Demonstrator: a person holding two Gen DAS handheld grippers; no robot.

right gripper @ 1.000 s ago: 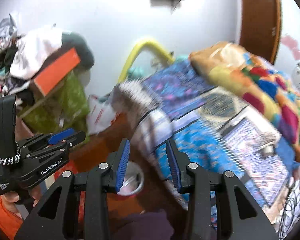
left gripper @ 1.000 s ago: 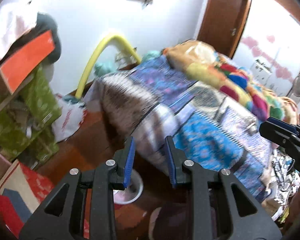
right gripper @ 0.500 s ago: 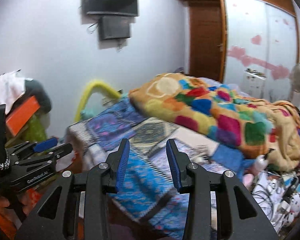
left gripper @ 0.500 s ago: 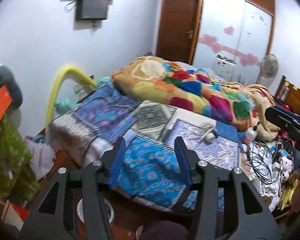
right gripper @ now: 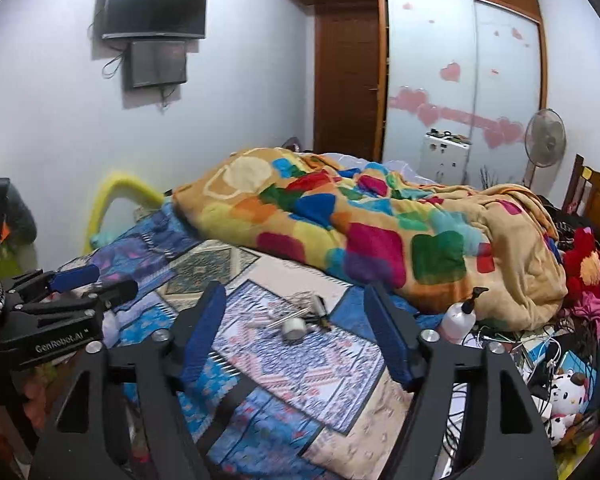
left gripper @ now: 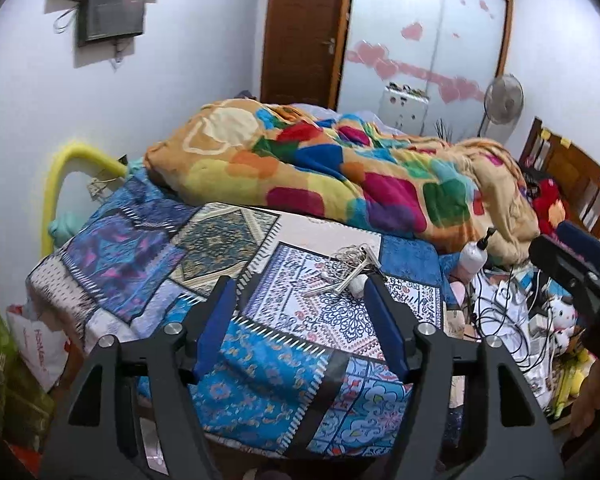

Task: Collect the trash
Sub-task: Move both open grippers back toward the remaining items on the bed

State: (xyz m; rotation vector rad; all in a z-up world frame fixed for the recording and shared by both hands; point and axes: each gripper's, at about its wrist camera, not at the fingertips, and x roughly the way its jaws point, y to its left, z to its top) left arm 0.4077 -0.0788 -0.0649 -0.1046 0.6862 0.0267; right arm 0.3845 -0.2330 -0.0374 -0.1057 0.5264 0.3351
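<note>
Black left gripper [left gripper: 300, 308] spread empty, angled bedward [left gripper: 228, 248]

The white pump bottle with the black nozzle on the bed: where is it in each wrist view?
Left wrist: white pump bottle, right of centre, below the colourful patchwork blanket.
Right wrist: bottle, lower right of centre.
Shared landmark: the blanket's edge just above it.

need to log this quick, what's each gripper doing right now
left gripper: open, jaws just opening, nothing between them.
right gripper: open, jaws just opening, nothing held.
</note>
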